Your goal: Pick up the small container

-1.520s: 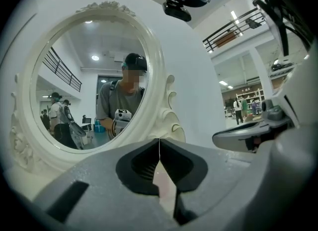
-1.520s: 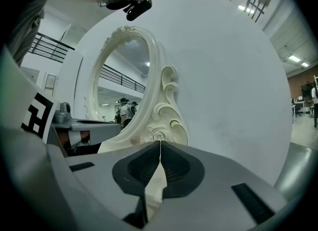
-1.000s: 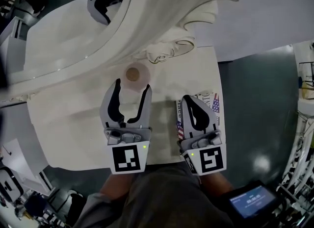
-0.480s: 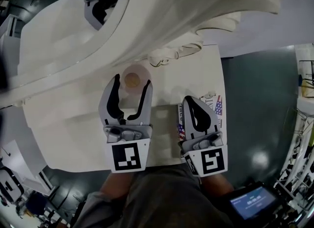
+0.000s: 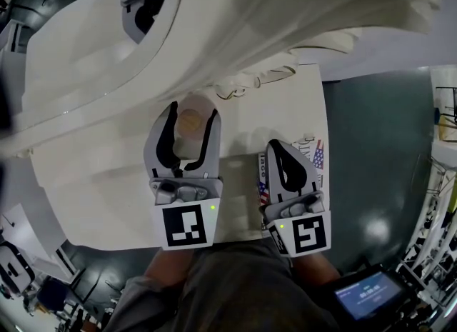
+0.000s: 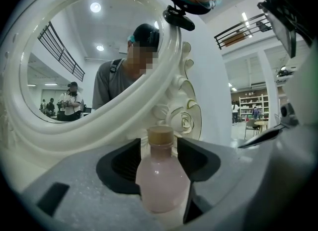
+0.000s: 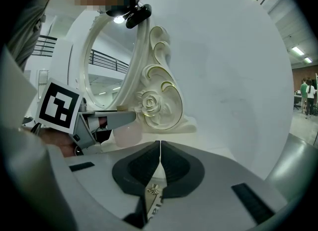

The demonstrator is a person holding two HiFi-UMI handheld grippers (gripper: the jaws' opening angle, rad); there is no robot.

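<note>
The small container (image 5: 191,119) is a pale pink bottle with a tan cork cap, standing upright on the white tabletop (image 5: 107,188) at the foot of the ornate mirror frame. My left gripper (image 5: 193,112) straddles it, one finger on each side, and its jaws are closing. In the left gripper view the bottle (image 6: 161,180) fills the gap between the black pads, with no firm press visible. My right gripper (image 5: 280,146) rests shut to the right, over a flag-print card (image 5: 315,153), and holds nothing. From the right gripper view the bottle (image 7: 126,133) shows behind the left gripper's finger.
A large white mirror with a carved rose base (image 7: 159,101) stands directly behind the bottle and leans over the table (image 5: 214,31). The table's front edge lies just below both grippers. A device with a lit screen (image 5: 368,291) sits at the lower right, off the table.
My left gripper has moved forward so that the bottle now sits deeper between its fingers, and the fingers have drawn slightly inward. The right gripper has stayed in place.
</note>
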